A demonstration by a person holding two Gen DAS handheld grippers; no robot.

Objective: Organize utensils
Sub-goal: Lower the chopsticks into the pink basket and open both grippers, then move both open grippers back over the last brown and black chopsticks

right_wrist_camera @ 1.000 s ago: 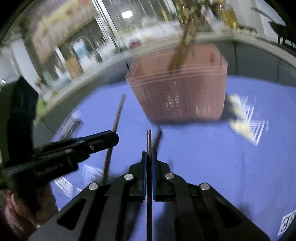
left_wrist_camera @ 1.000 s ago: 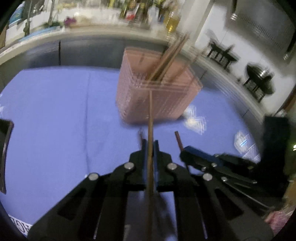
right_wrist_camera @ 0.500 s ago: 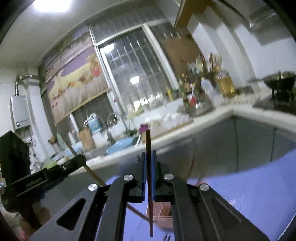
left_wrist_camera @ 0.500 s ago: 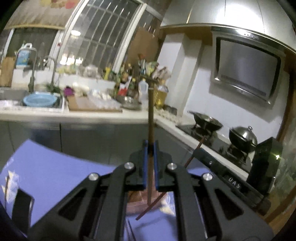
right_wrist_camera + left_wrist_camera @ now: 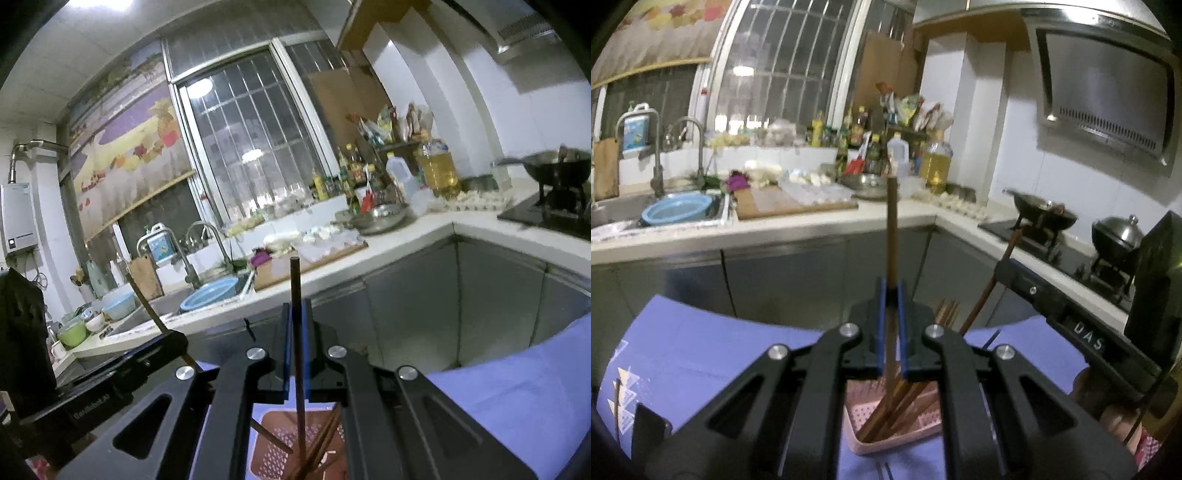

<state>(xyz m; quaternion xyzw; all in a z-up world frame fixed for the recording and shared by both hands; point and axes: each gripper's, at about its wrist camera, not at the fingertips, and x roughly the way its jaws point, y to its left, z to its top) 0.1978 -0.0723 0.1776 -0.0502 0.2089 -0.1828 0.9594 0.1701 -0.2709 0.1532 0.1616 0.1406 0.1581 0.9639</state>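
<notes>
My left gripper is shut on a brown chopstick held upright; its lower end reaches into the pink mesh basket below, among several other chopsticks. My right gripper is shut on a dark chopstick, also upright, its lower end inside the same basket. In the left wrist view the right gripper shows at the right with its chopstick. In the right wrist view the left gripper shows at the left with its chopstick.
The basket stands on a blue cloth. One more chopstick lies on the cloth at the far left. Behind are steel cabinets, a counter with a sink, bottles, and a stove with a wok.
Both grippers tilted from looking down at the cloth to looking level across the kitchen, swinging their chopsticks upright over the basket. In the last half second both lowered the chopsticks' ends into the basket.
</notes>
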